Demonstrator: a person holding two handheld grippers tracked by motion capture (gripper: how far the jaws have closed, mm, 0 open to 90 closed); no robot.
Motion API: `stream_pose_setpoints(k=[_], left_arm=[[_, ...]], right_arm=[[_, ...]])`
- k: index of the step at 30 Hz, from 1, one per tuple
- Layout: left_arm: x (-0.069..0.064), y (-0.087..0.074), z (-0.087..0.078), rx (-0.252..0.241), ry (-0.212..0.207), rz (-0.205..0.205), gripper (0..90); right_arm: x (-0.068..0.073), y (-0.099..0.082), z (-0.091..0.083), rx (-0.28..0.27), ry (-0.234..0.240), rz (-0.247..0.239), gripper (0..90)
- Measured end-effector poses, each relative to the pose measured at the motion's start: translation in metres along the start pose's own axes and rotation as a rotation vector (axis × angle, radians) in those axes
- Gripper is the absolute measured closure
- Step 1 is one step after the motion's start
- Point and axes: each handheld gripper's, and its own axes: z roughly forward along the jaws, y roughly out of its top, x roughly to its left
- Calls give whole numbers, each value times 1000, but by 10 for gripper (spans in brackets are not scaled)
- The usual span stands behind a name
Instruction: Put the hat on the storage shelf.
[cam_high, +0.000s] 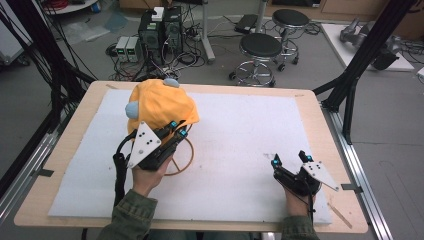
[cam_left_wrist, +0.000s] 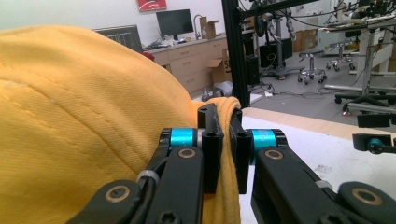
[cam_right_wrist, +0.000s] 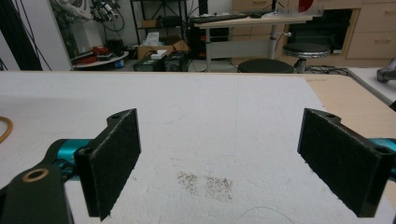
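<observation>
Yellow cloth (cam_high: 162, 105) sat at the table's (cam_high: 260, 140) ten o'clock, hem pinched by left tongs (cam_high: 179, 129); right tongs (cam_high: 291, 159) idled spread. Thin grip could've slipped under pull.

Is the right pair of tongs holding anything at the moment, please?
No, the right tongs stand wide open over the bare white mat, with nothing between the jaws.

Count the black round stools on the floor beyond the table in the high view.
2: the nearer stool stands just past the table's far edge; the farther stool is behind it, to its right. Others may be out of frame.
</observation>
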Motion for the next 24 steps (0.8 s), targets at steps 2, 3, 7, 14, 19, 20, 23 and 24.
stream_pose_setpoints(k=[2, 3, 7, 14, 19, 20, 23, 24], left_arm=[[0, -1, -1, 3, 1, 3, 867], [0, -1, -1, 3, 2, 4, 867], [-3, -2, -1, 36, -3, 41, 864], [-5, -1, -1, 68, -5, 69, 837], [-8, 1, 0, 60, 19, 105, 760], [-9, 1, 0, 51, 23, 101, 725], [-9, 4, 0, 24, 36, 99, 568], [-9, 5, 0, 17, 38, 99, 541]], right_arm=[[0, 0, 0, -1, 1, 0, 121], [0, 0, 0, -1, 1, 0, 121], [0, 0, 0, 7, 1, 3, 121], [1, 0, 0, 6, 1, 3, 121], [0, 0, 0, 8, 3, 4, 121], [0, 0, 0, 8, 2, 5, 121], [0, 0, 0, 4, 3, 1, 121], [0, 0, 0, 4, 2, 3, 121]])
